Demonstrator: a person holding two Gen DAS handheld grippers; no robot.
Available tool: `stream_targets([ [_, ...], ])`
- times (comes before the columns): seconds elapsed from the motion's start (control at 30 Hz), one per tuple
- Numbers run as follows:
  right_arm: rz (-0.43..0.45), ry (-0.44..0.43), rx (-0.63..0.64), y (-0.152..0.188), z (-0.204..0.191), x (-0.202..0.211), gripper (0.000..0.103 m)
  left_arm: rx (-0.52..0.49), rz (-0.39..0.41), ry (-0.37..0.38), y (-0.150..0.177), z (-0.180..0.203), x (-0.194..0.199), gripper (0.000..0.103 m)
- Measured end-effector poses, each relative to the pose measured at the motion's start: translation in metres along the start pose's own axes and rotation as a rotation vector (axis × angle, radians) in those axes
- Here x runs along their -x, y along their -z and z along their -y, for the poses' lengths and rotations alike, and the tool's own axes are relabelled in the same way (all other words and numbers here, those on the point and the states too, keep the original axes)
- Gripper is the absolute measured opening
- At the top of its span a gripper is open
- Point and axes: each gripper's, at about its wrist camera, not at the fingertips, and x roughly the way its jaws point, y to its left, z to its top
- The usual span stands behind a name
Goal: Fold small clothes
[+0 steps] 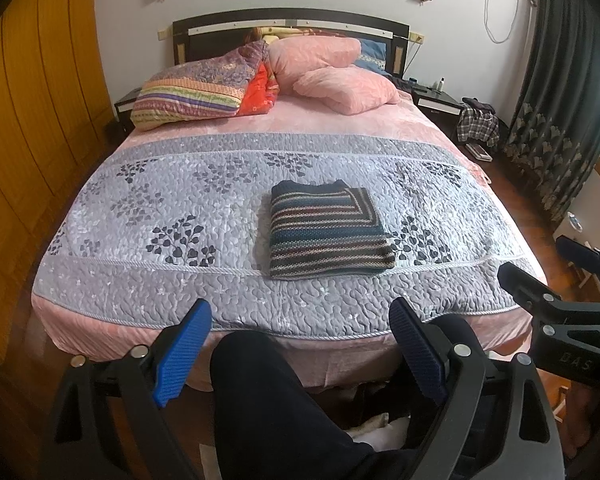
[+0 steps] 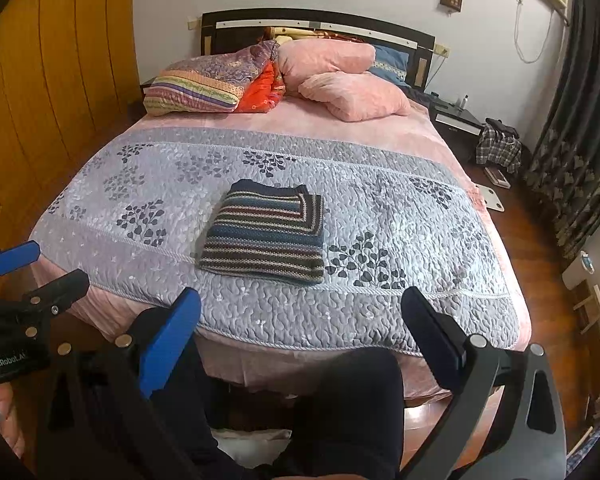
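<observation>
Dark-trousered legs, feet hidden.

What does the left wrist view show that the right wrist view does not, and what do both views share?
Only the left wrist view shows the right gripper, at its right edge. Only the right wrist view shows the left gripper, at its left edge, and a white scale on the floor. Both show the folded striped sweater lying on the grey quilt, with both grippers open and empty.

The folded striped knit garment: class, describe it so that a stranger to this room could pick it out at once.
Start at the large bed with the grey leaf-print quilt. Near the foot edge, right of the middle, lies the folded striped knit garment. It alone has dark horizontal stripes, far from the pink pillows at the headboard.
</observation>
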Motion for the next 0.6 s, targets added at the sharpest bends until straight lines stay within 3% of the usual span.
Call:
stream_targets([
  [0.6, 0.003, -0.004, -0.002, -0.0012, 0.0004, -0.0005, 0.100, -0.002, 0.001, 0.001, -0.0014, 0.0001, 0.0001, 0.091],
])
